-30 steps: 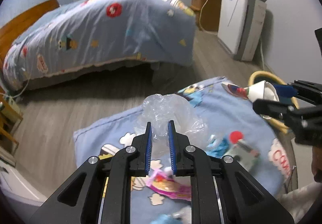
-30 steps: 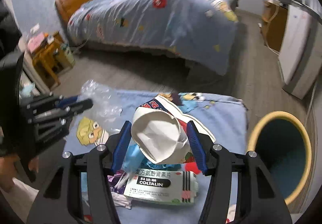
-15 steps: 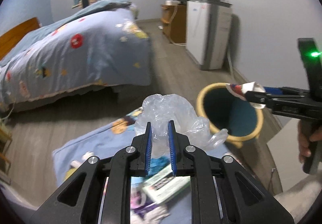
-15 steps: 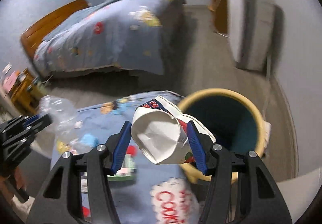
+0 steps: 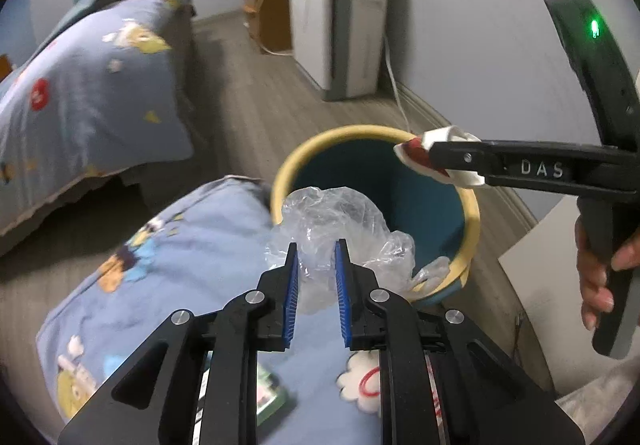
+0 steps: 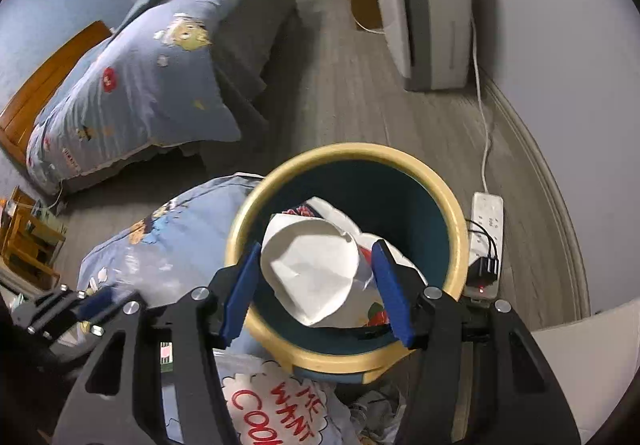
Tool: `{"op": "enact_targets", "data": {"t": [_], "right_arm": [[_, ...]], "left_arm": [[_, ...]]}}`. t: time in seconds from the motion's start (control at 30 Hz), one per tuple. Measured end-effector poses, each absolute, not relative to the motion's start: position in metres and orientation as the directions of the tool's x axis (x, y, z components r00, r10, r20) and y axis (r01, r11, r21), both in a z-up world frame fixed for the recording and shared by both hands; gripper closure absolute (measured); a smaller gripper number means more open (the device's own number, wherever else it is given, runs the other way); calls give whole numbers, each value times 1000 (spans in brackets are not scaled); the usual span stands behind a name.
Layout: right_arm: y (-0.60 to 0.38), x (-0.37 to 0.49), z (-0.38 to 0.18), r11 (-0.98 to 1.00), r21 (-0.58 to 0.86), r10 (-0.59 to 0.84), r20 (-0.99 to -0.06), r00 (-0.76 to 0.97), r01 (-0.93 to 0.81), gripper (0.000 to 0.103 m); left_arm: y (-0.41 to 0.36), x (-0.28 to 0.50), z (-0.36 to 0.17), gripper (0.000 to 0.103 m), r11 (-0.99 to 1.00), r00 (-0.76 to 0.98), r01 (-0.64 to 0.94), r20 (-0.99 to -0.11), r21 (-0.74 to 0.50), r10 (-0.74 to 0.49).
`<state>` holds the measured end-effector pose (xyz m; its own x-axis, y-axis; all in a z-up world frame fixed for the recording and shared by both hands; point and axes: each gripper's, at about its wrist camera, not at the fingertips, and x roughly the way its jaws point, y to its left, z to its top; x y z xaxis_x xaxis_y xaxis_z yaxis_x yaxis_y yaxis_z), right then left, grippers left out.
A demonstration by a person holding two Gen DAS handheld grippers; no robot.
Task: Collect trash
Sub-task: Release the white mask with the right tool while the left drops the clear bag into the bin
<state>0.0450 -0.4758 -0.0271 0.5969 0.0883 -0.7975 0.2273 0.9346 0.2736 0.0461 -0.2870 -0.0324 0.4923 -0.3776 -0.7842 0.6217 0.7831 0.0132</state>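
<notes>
Bin [image 6: 456, 221] stands right of cushion [image 6: 172, 241], before bed [image 6: 160, 85].

White raised letters "DAS" stand on the black right gripper [image 5: 444, 161]. Red words "ME WANT COOK", cut off, are printed on the blue blanket [image 6: 276, 405].

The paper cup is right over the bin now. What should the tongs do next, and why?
Probably open the right tongs and let the crumpled paper cup drop. In the right wrist view it hangs inside the ring of the yellow-rimmed bin, so it should fall in. The left tongs hold the clear plastic bag just at the bin's near edge, so that likely goes second.
</notes>
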Motion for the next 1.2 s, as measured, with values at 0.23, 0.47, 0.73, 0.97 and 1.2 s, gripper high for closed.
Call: {"op": "enact_targets", "data": {"t": [0.23,0.47,0.73,0.97,1.2], "right_arm": [[-494,48,-41,901,301,69,-811,581,313,45],[-489,50,-37,908,277,45,-809,586,313,21],[-472,46,-15,926,243,16,-791,612,290,6],[-413,31,21,970,167,12,-759,650,178,6],[-328,8,52,981,181,80,-713,697,72,5]], "left_arm": [[-325,50,-52,64,734,481,676,-792,62,-376],[-316,38,-48,22,736,503,675,-767,61,-398],[-264,29,-24,14,810,554,585,-752,48,-356],[-170,0,22,10,886,665,455,-695,89,-272],[-69,-34,48,9,954,736,285,-659,94,-155]]}}
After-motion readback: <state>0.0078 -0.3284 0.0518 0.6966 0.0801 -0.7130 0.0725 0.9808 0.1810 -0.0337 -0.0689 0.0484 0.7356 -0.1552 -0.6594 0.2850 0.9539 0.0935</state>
